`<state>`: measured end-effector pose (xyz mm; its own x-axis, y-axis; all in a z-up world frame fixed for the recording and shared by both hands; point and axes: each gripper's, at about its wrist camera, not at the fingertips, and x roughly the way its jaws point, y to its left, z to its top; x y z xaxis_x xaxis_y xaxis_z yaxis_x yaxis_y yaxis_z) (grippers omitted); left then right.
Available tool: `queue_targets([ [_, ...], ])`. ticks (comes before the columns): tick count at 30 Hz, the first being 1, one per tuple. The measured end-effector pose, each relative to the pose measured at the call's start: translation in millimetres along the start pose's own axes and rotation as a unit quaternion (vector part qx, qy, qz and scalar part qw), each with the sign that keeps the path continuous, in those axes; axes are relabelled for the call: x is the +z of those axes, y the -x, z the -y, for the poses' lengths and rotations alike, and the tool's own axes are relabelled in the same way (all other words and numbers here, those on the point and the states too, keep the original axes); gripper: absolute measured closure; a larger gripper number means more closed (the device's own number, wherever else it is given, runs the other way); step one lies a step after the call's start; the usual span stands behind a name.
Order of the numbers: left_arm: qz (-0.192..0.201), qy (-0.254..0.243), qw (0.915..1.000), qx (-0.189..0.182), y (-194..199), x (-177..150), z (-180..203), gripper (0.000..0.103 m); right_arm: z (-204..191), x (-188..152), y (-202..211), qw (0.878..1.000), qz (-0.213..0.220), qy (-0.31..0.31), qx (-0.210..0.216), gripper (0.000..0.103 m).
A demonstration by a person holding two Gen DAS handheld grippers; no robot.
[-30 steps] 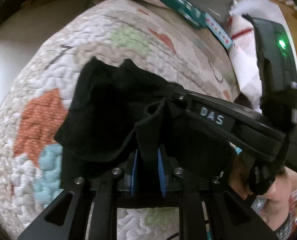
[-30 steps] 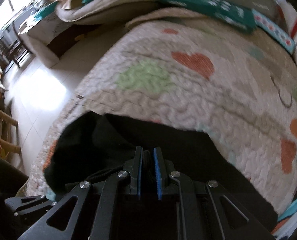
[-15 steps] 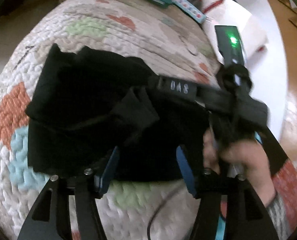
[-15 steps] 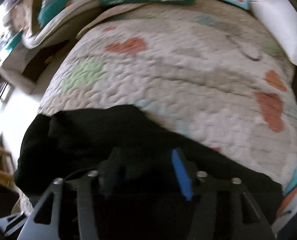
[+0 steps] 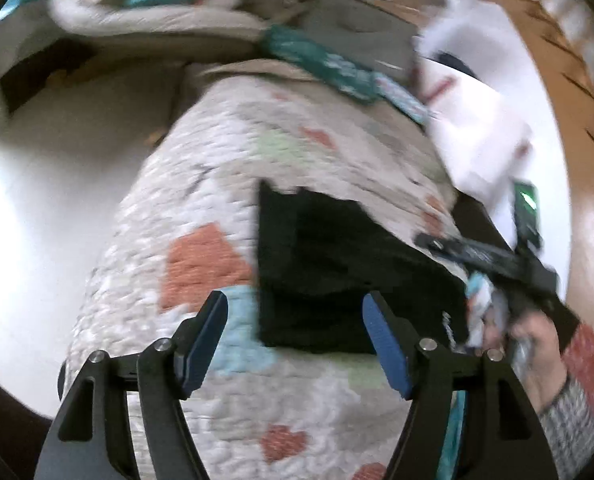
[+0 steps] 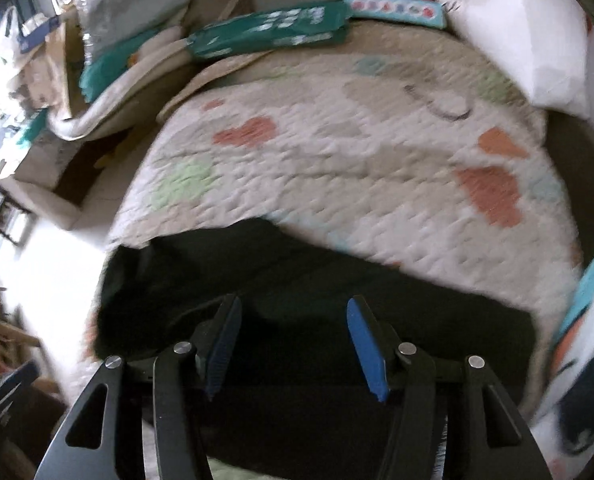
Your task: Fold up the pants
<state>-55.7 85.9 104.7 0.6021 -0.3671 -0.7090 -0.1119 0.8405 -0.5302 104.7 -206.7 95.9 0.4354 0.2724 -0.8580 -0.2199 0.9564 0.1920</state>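
Now, in the left wrist view, the left tongs [image 5: 295,314] stand released, their blue pads [image 5: 207,340] spread wide with nothing pinched between them; their jaws have just been opening, and the cloth lies clear of them. Off the left pad is the quilted bedspread [image 5: 201,208], cream with an orange patch and a pale blue one, and beyond its left edge the bright floor [image 5: 49,216]. Ahead of the gap between the pads, reaching toward the right pad, lie the black pants [image 5: 337,264], folded into a compact, roughly square bundle flat on the bedspread. To the right of the pants the right tongs [image 5: 497,258] show as a dark blurred bar, with the person's hand [image 5: 537,344] in a grey knit sleeve on the handle. Farther ahead, at the far end of the bed, rests a teal packet [image 5: 317,64], and right of it a white pillow [image 5: 477,128]. In the right wrist view, the right tongs [image 6: 293,328] are likewise released, blue pads apart, and their jaws have just been opening. The pants [image 6: 297,280] spread under and just ahead of both pads, not pressed by either. Past them runs the bedspread [image 6: 337,152] with heart shapes, the teal packet [image 6: 273,30] at its far edge, and the white pillow [image 6: 517,28] to the right.
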Motion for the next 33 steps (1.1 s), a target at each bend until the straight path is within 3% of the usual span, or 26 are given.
queue_targets([
  [6, 0.007, 0.022, 0.9991, 0.036, -10.0, 1.9, -35.6, 0.034, -34.0, -20.7, -29.2, 0.999, -0.030, 0.003, 0.017, 0.043],
  [7, 0.008, 0.021, 0.9990, 0.038, -7.9, 0.5, -40.4, 0.034, -37.4, -24.2, -33.1, 0.999, -0.036, 0.002, 0.008, 0.058],
  [8, 0.007, 0.020, 0.9989, 0.042, -9.7, 0.4, -44.3, 0.034, -38.5, -26.4, -35.4, 0.999, -0.043, -0.003, 0.004, 0.091],
  [9, 0.007, 0.021, 0.9988, 0.044, -11.0, -0.6, -48.4, 0.034, -36.6, -28.9, -35.9, 0.999, -0.049, -0.015, 0.004, 0.094],
  [13, -0.003, 0.036, 0.9985, 0.040, -16.9, -2.5, -62.5, 0.034, -15.0, -40.8, -30.0, 0.998, -0.049, -0.042, -0.023, 0.094],
  [18, -0.011, 0.057, 0.9978, 0.031, -20.9, -2.5, -72.3, 0.034, 35.4, -64.3, -29.7, 0.984, -0.077, -0.106, -0.124, 0.094],
  [19, -0.014, 0.064, 0.9975, 0.027, -22.1, -2.4, -74.3, 0.034, 43.7, -66.7, -21.2, 0.979, -0.065, -0.126, -0.147, 0.094],
  [21, -0.020, 0.073, 0.9969, 0.023, -25.1, -2.3, -76.6, 0.034, 38.7, -65.1, -4.8, 0.982, -0.032, -0.123, -0.140, 0.093],
  [22, -0.023, 0.077, 0.9965, 0.021, -26.6, -2.4, -77.4, 0.034, 22.9, -60.8, 5.4, 0.988, -0.008, -0.091, -0.127, 0.090],
  [24, -0.031, 0.085, 0.9958, 0.016, -30.8, -2.7, -78.7, 0.034, -20.1, -54.1, 18.0, 0.995, 0.024, 0.005, -0.093, 0.067],
  [25, -0.034, 0.086, 0.9956, 0.015, -32.2, -2.9, -78.9, 0.034, -44.2, -53.3, 21.0, 0.995, 0.031, 0.055, -0.078, 0.029],
  [26, -0.034, 0.087, 0.9955, 0.016, -32.6, -3.1, -78.8, 0.034, -66.0, -54.6, 23.2, 0.992, 0.039, 0.103, -0.067, 0.011],
  [27, -0.034, 0.087, 0.9956, 0.015, -32.6, -2.9, -78.7, 0.034, -88.1, -57.5, 24.4, 0.985, 0.048, 0.152, -0.061, 0.011],
  [31, -0.025, 0.087, 0.9956, 0.023, -29.6, -1.7, -80.6, 0.034, -165.3, -77.7, 1.6, 0.940, 0.043, 0.329, -0.079, 0.014],
  [33, -0.025, 0.095, 0.9949, 0.025, -29.5, -1.1, -84.2, 0.034, -187.2, -87.0, -18.3, 0.916, 0.033, 0.388, -0.101, 0.023],
])
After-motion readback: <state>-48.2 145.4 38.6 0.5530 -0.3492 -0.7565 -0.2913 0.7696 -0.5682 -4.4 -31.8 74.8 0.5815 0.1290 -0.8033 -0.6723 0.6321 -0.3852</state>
